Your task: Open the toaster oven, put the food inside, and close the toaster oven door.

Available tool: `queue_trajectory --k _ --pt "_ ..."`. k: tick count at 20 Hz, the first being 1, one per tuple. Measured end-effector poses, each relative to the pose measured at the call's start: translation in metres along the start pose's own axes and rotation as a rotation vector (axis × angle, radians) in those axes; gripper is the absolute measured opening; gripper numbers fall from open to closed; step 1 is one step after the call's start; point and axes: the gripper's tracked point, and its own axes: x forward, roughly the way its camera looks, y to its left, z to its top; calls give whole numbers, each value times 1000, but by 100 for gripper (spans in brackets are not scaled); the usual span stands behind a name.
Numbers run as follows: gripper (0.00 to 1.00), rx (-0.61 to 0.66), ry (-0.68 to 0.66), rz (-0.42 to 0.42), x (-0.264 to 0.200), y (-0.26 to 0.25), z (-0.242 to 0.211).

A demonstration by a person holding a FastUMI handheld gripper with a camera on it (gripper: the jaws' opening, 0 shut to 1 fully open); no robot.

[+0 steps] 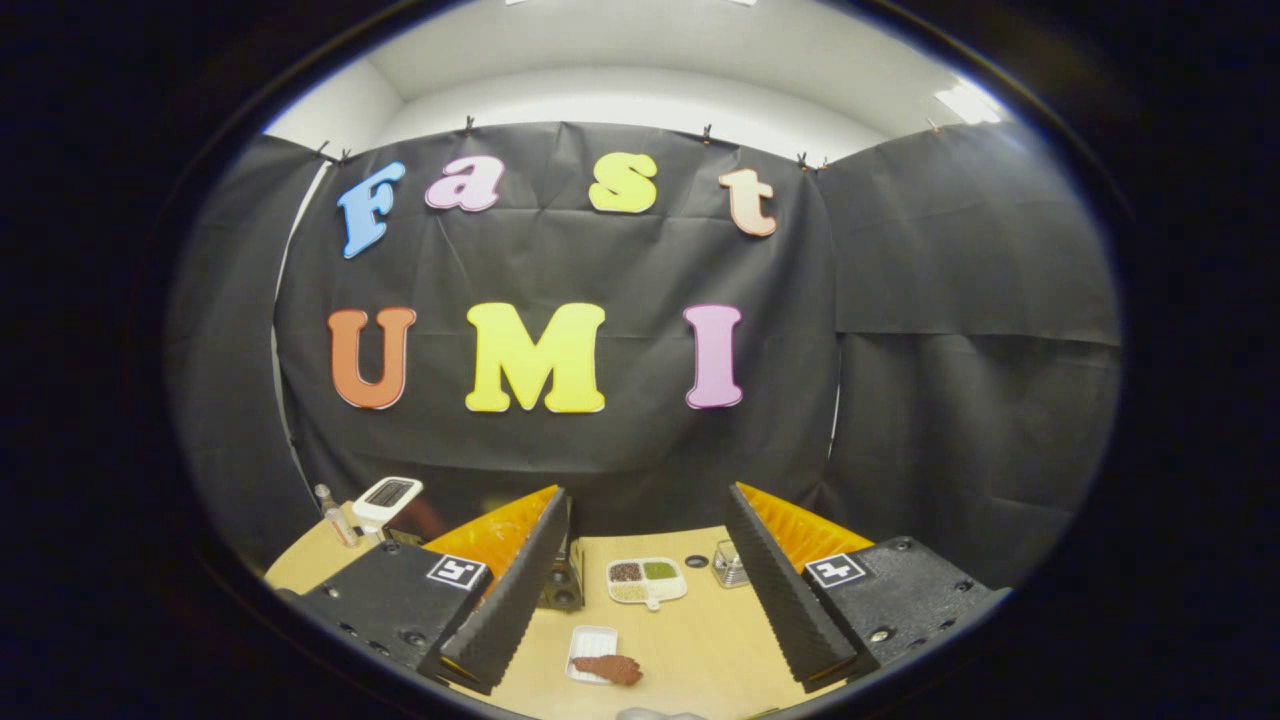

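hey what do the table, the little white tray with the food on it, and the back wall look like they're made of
Table: light wood or wood-look laminate, smooth and matte.
Little white tray: probably plastic or foam; thin raised rim, even white, holding the brown food.
Back wall: matte black cloth, creased, clipped along the top.
The tongs are open, holding nothing.

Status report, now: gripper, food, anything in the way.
Gripper open, holding nothing. Food lies on small white tray, on table between the fingers. Divided dish and small glass jar beyond it.
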Motion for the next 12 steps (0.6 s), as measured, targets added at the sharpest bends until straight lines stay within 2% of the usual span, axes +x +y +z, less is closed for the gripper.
queue_trajectory --k 6,12 --pt "100 7 7 6 22 26 -15" --pt "100 22 30 39 65 87 -49"
